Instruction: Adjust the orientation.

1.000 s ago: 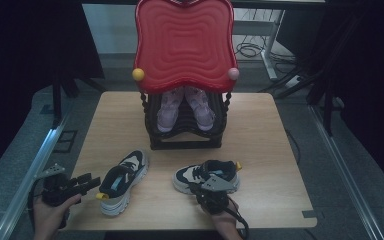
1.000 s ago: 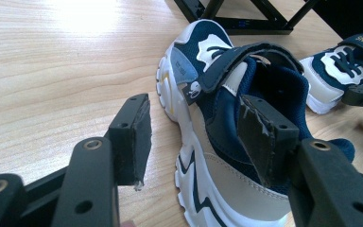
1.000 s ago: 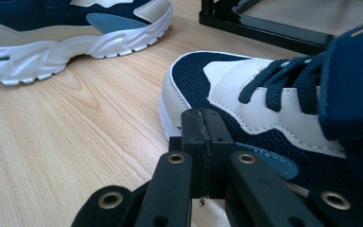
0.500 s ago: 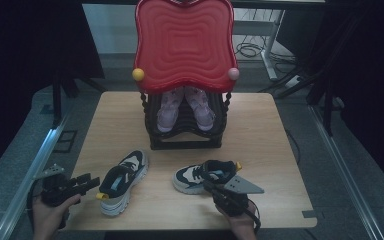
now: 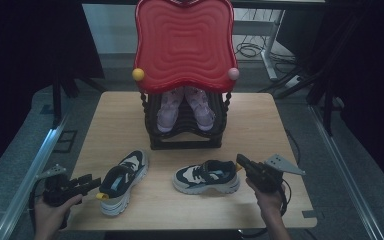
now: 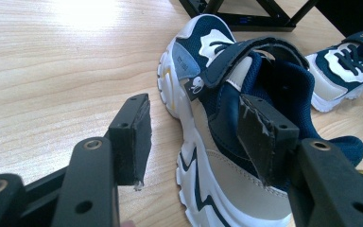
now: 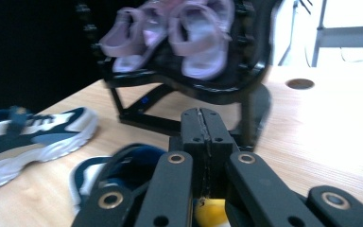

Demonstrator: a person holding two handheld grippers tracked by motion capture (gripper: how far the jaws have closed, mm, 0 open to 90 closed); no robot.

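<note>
**Two navy sneakers on the counter, one gripper at each**

Your left gripper [image 5: 87, 183] hangs at the near left corner of the light wooden counter [image 5: 115, 117] with its jaws spread wide. In the left gripper view they straddle the heel end of the left navy, white and beige strap sneaker [image 6: 227, 137]: one pad stands over the bare wood beside the sole, the other over the shoe's collar. You cannot tell from that view whether this pad touches the collar. The shoe lies flat on its sole, toe pointing away from you, towards the rack.

Your right gripper [image 5: 243, 164] has its jaws pressed flat together with nothing between them. It sits just beside the heel of the right matching navy and white sneaker [image 5: 207, 176], which rests on its sole near the middle of the near edge, toe towards the left shoe. The two shoes lie near each other, not touching.

Behind them stands a black wavy shoe rack [image 5: 185, 135] holding a pair of pale pink sneakers [image 5: 185, 107] under a red ribbed plastic top [image 5: 184, 45].
</note>
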